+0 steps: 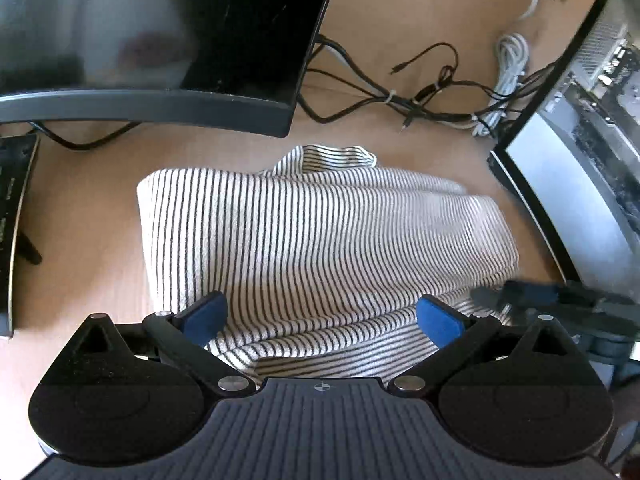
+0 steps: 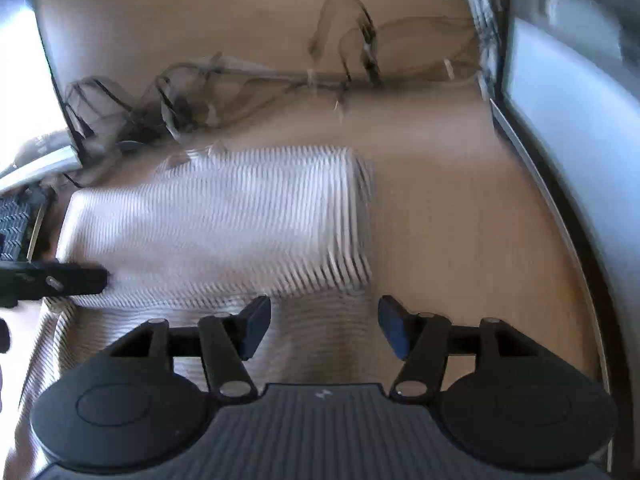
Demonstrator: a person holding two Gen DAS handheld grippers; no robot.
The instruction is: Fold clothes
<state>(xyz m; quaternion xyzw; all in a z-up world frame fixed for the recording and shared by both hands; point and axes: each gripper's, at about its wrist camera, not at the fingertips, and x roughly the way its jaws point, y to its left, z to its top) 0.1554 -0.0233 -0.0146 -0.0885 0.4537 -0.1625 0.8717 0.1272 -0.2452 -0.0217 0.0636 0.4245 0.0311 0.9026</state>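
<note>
A white garment with thin black stripes (image 1: pixel 320 236) lies folded into a thick block on the wooden desk (image 1: pixel 92 208). My left gripper (image 1: pixel 322 316) is open, its blue pads (image 1: pixel 206 316) spread above the garment's near edge, holding nothing. In the right wrist view the same garment (image 2: pixel 224 224) is blurred by motion. My right gripper (image 2: pixel 324 326) is open and empty over the garment's near right corner. The right gripper also shows at the right edge of the left wrist view (image 1: pixel 532 296), and the left gripper's finger at the left edge of the right wrist view (image 2: pixel 60 278).
A dark monitor (image 1: pixel 160 40) stands at the back left and a lit monitor (image 1: pixel 580 140) at the right. Tangled cables (image 1: pixel 432 96) lie behind the garment. A black device (image 1: pixel 12 220) sits at the left; a keyboard (image 2: pixel 16 224) shows at the left.
</note>
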